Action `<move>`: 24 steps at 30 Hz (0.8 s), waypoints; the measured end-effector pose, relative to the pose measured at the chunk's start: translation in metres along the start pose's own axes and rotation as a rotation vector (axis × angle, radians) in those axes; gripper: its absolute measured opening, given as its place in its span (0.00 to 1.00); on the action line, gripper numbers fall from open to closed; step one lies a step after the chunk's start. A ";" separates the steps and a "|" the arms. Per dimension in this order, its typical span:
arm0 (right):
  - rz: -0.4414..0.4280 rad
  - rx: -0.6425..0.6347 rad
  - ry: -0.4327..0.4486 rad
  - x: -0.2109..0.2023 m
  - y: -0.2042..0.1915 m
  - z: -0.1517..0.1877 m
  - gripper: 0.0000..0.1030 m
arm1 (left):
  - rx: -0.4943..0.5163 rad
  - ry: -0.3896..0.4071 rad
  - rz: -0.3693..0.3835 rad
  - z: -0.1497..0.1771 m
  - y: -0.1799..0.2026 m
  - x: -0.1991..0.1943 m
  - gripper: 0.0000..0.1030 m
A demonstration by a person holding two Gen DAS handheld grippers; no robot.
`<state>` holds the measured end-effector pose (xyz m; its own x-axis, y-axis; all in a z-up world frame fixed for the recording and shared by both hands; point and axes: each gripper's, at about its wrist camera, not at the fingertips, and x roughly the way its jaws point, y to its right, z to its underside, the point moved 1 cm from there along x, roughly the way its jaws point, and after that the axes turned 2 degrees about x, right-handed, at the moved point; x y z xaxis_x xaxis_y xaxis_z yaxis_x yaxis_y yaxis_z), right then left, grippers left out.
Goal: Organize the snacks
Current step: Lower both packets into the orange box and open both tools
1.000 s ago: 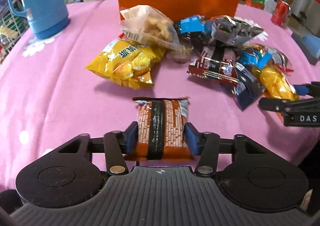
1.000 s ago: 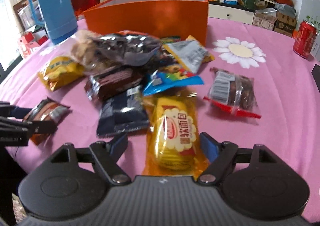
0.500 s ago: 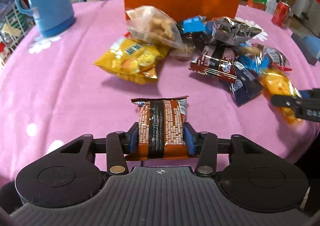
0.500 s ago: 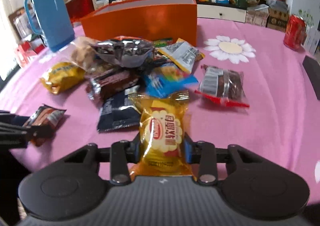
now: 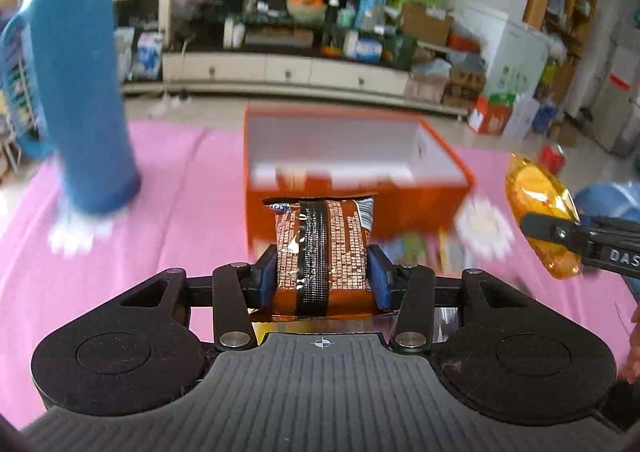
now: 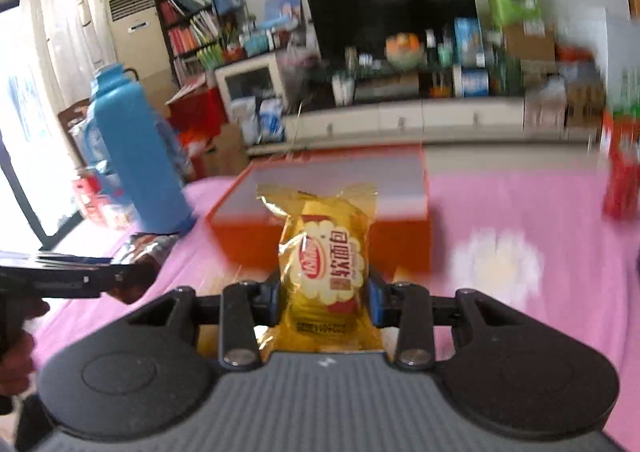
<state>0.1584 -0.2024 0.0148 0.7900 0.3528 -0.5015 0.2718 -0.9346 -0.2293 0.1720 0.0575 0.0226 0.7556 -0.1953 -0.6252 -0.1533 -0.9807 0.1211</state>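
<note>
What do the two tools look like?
Both are alike: a left tool and right tool of matte black plastic, ribbed grey body, round side discs, silver rivets on the linkage arms and blue pads. The right one carries white lettering "DAS". No sleeves visible.

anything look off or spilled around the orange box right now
Nothing stands out. The orange box sits upright and open on the pink tablecloth; the left claw grips a brown snack pack, the right claw a yellow one, both intact.
</note>
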 end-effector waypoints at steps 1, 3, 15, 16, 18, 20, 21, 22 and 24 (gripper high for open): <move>0.004 -0.012 0.013 0.017 0.002 -0.016 0.38 | 0.004 0.012 0.001 -0.016 0.000 0.012 0.11; 0.014 -0.040 0.021 0.050 0.006 -0.042 0.38 | -0.003 0.023 -0.005 -0.045 0.000 0.041 0.11; 0.037 -0.137 -0.115 0.208 0.019 -0.056 0.58 | -0.056 -0.079 -0.022 -0.080 -0.021 0.194 0.25; 0.031 -0.131 -0.107 0.207 0.019 -0.056 0.58 | -0.055 -0.063 -0.021 -0.079 -0.022 0.190 0.25; 0.018 -0.124 -0.063 0.189 0.018 -0.058 0.63 | -0.027 -0.016 -0.035 -0.076 -0.021 0.172 0.32; 0.008 -0.122 -0.027 0.168 0.015 -0.059 0.68 | 0.004 0.024 -0.052 -0.068 -0.017 0.147 0.40; 0.003 -0.120 -0.011 0.153 0.015 -0.057 0.73 | 0.014 0.034 -0.051 -0.064 -0.015 0.134 0.41; -0.003 -0.117 -0.001 0.141 0.015 -0.056 0.78 | 0.023 0.038 -0.047 -0.058 -0.012 0.122 0.41; 0.006 -0.115 0.015 0.111 0.015 -0.045 0.90 | 0.032 0.041 -0.045 -0.041 -0.009 0.095 0.43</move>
<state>0.2745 -0.1794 -0.0068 0.7997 0.3470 -0.4900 0.3273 -0.9361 -0.1288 0.2710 0.0478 -0.0060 0.7874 -0.1520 -0.5973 -0.1388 -0.9880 0.0684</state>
